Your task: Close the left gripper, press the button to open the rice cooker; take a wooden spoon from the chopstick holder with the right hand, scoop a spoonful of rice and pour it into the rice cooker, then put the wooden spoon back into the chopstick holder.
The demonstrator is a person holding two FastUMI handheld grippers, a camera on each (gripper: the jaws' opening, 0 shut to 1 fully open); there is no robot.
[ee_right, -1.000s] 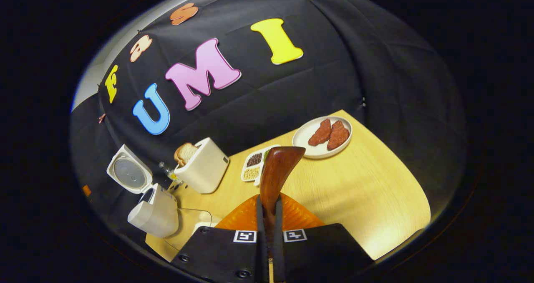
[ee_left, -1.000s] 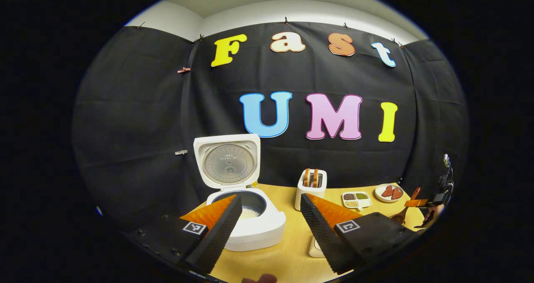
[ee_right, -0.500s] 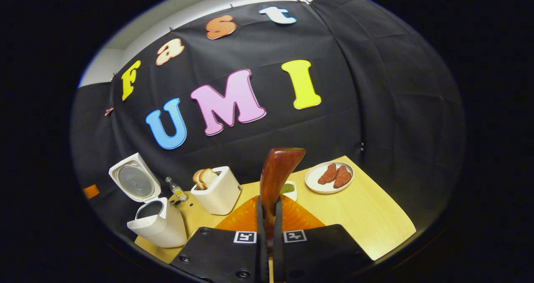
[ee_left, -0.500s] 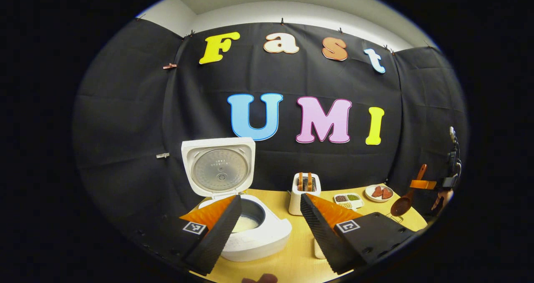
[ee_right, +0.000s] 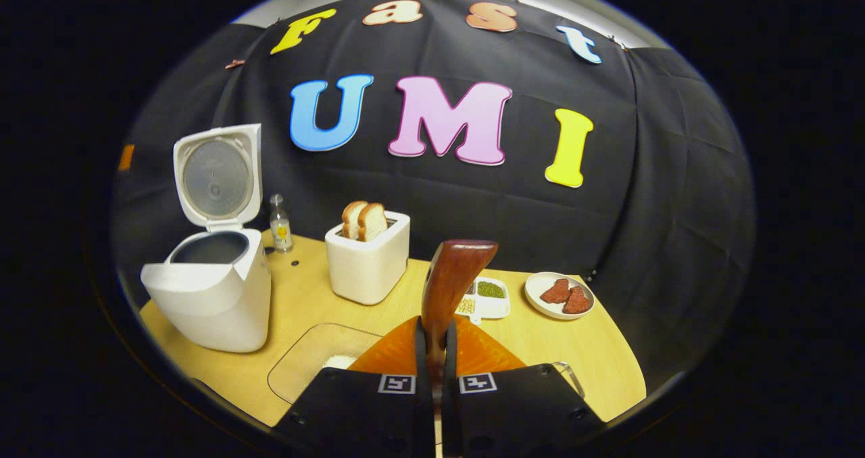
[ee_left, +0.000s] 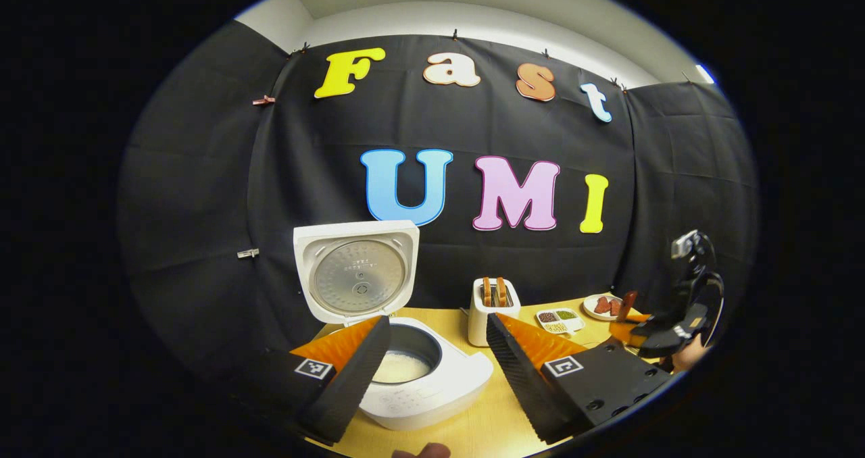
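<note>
- right gripper [ee_right: 432, 340]: fingers clamped on the wooden spoon [ee_right: 451, 279] handle, bowl sticking up and forward over the table's front middle.
- left gripper [ee_left: 436, 350]: fingers apart, holding nothing, hovering at the open rice cooker [ee_left: 412, 370] near the table's left front.
- Spoon looks light, stiff, smooth; the low handle hold should stop it twisting.
- Clear rice tray [ee_right: 317, 367] lies just below-left of the right gripper.

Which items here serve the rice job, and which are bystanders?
Job: rice cooker, lid open; wooden spoon clamped in right gripper; clear rice container; left gripper, open.
Bystanders: toaster, bottle, sectioned dish, plate.
</note>
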